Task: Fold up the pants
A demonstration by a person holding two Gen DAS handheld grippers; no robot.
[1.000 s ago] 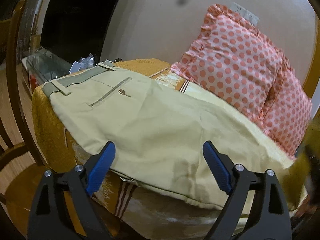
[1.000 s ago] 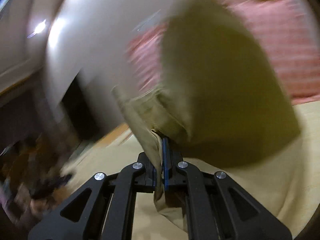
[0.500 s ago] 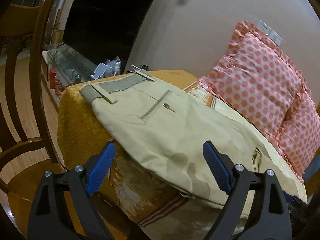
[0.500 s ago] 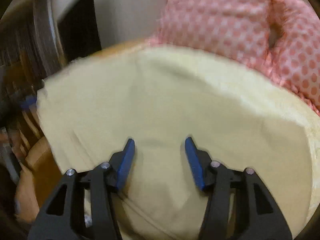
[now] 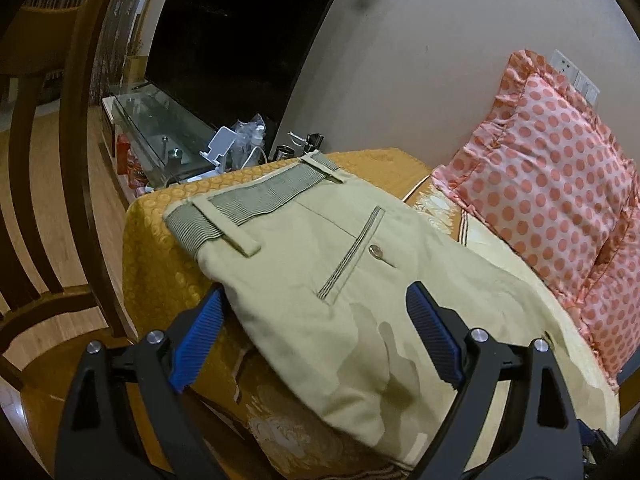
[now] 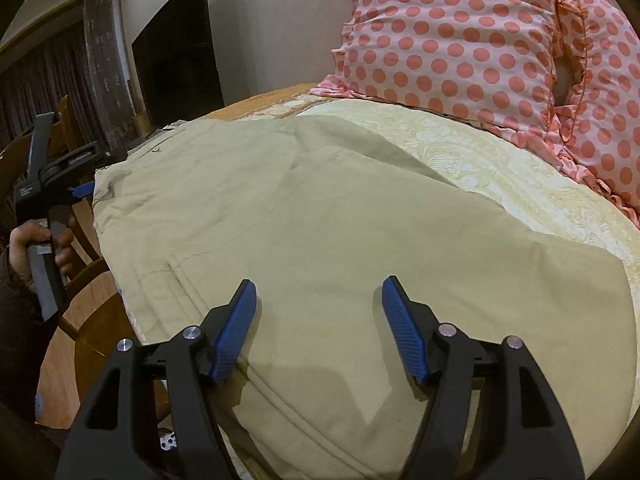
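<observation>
The pants [image 5: 320, 280] lay flat across the bed [image 5: 160, 240], waistband toward its end. Left claw [image 5: 316, 340] and right claw [image 6: 316, 328] hovered apart over the cloth, probably seeking fresh grips.

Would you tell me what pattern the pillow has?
The pillow is pink with coral polka dots, clearest in the right wrist view.
</observation>
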